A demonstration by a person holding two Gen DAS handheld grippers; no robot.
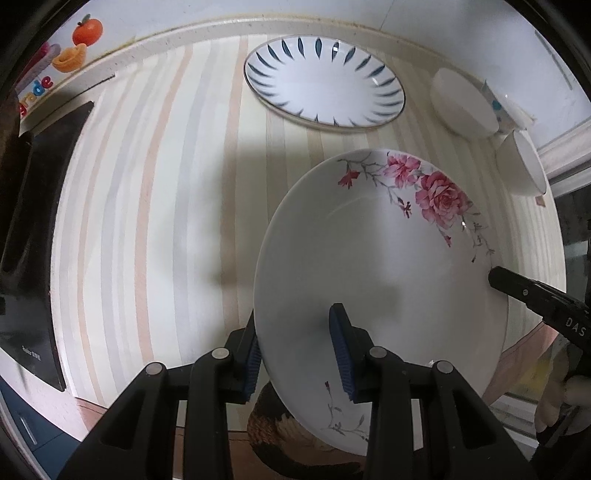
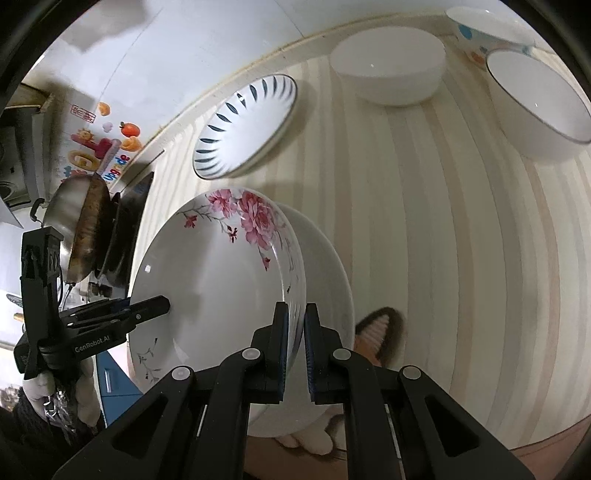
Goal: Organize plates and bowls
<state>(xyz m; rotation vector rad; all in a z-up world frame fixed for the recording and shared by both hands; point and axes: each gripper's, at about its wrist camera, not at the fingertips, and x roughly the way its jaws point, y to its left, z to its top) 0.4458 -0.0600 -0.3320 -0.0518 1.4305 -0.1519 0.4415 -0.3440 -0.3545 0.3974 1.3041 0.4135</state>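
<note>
A white deep plate with pink roses [image 1: 388, 266] [image 2: 214, 280] hangs tilted above the striped countertop [image 1: 147, 221], held by both grippers. My left gripper [image 1: 297, 354] is shut on its near rim, one blue pad inside the plate and one behind it. My right gripper [image 2: 295, 332] is shut on the opposite rim, and its black finger [image 1: 517, 290] shows at the plate's right edge. The left gripper [image 2: 147, 310] appears at the plate's left side in the right wrist view. A plate with blue leaf marks [image 1: 325, 81] [image 2: 245, 125] lies flat on the counter beyond.
Two white bowls [image 2: 388, 62] [image 2: 535, 107] and a patterned bowl [image 2: 484, 33] stand at the counter's back right, against the wall. A wok [image 2: 85, 229] sits on a black stove [image 1: 29, 240] at the left. Below the counter edge, a slipper [image 2: 376, 332] shows on the floor.
</note>
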